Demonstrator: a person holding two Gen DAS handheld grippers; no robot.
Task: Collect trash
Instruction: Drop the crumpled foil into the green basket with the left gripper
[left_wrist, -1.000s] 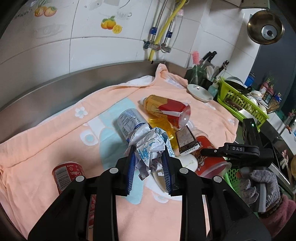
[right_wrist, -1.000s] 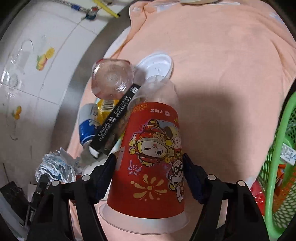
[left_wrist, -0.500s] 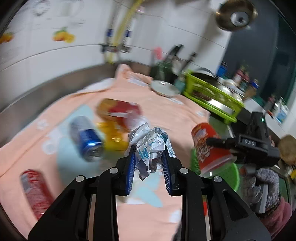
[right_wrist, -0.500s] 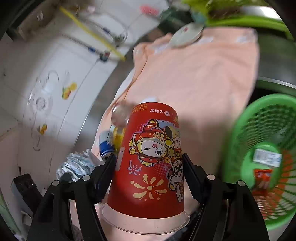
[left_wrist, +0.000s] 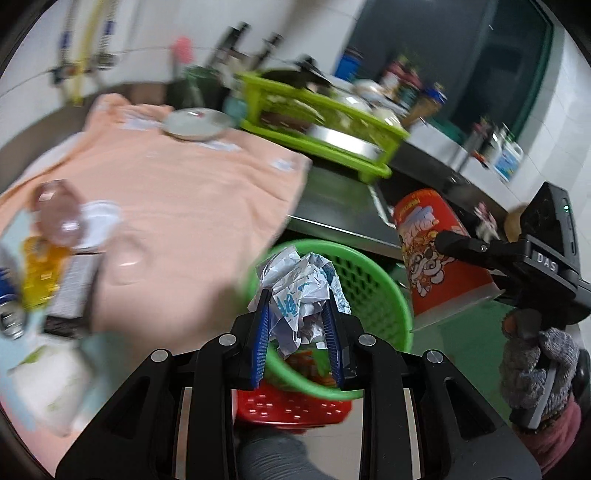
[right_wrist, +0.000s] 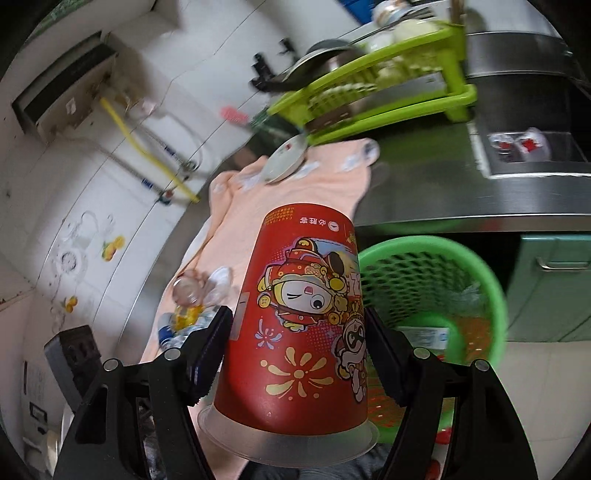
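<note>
My left gripper (left_wrist: 297, 306) is shut on a crumpled white and blue wrapper (left_wrist: 299, 291), held over the near rim of the green mesh basket (left_wrist: 373, 280). My right gripper (right_wrist: 297, 332) is shut on a red paper cup (right_wrist: 306, 321) with cartoon figures, held upside down with its clear lid toward me. In the left wrist view that red cup (left_wrist: 432, 254) hangs just right of the basket, a gloved hand (left_wrist: 535, 365) below it. The green basket (right_wrist: 436, 295) lies to the right behind the cup and has wrappers inside.
Bottles, a can and a dark box (left_wrist: 70, 288) lie on the peach towel (left_wrist: 177, 206) at the left. A white plate (left_wrist: 195, 123) and a lime dish rack (left_wrist: 325, 125) stand at the back of the steel counter. A red basket (left_wrist: 295, 406) sits under the green one.
Both grippers swung right, away from the towel toward the green basket, each keeping its load. The trash pile slid to the left edge of both views.
</note>
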